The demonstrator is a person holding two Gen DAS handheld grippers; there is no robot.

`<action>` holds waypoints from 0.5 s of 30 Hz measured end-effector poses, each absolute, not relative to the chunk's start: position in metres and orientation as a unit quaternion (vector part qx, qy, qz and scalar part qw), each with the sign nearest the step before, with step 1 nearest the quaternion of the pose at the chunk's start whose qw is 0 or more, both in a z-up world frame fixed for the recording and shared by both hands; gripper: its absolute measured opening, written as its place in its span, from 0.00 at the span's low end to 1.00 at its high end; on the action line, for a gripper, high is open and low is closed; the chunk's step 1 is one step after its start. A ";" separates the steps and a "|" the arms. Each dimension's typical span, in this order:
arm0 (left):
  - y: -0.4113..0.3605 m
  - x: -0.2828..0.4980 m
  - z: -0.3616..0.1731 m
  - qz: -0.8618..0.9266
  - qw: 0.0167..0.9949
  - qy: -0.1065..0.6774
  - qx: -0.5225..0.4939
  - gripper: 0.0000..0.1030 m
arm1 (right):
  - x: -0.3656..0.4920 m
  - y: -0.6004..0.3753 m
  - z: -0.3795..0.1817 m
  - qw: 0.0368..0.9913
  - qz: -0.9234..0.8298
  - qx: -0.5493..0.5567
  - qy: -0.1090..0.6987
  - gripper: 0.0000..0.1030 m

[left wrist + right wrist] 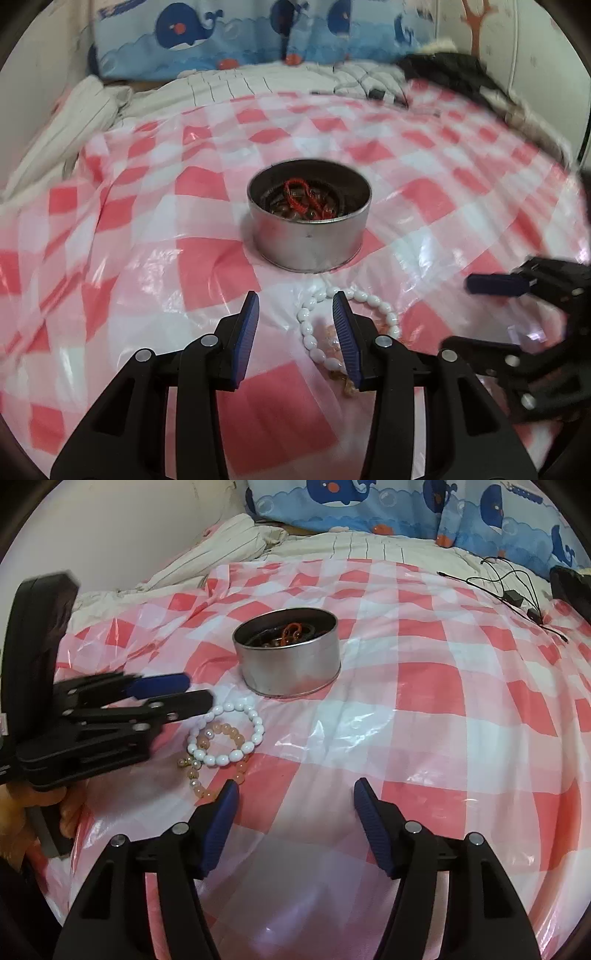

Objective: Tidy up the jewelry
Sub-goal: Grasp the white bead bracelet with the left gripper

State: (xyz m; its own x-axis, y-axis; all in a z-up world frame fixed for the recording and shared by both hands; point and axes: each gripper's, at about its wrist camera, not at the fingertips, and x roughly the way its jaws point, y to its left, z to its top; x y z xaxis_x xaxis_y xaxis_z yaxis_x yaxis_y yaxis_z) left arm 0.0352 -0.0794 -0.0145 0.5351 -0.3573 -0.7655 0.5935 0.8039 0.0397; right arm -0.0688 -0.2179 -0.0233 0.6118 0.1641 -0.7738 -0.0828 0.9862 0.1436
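Note:
A round metal tin (308, 230) sits on the pink-and-white checked plastic sheet (147, 236) and holds red cord and bead jewelry (306, 201). It also shows in the right wrist view (291, 657). A white bead bracelet (225, 734) lies in front of the tin, over a peach bead bracelet (221, 738). My left gripper (295, 314) is open, low over the white bracelet (314, 332), its right finger across the loop. My right gripper (295, 805) is open and empty, to the right of the bracelets.
The sheet covers a bed with a striped cover (354, 546). Whale-print pillows (369, 506) lie at the back. Black cables (517, 590) lie at the far right. A dark garment (461, 74) lies at the back right in the left wrist view.

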 end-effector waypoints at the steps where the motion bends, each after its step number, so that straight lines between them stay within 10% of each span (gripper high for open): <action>1: -0.082 0.037 -0.019 -0.264 0.861 0.403 0.162 0.38 | -0.069 -0.217 -0.024 0.896 0.069 0.043 0.436 0.62; 15: -0.068 0.041 -0.023 -0.209 0.860 0.411 0.220 0.40 | -0.038 -0.176 -0.035 0.886 0.069 -0.052 0.455 0.63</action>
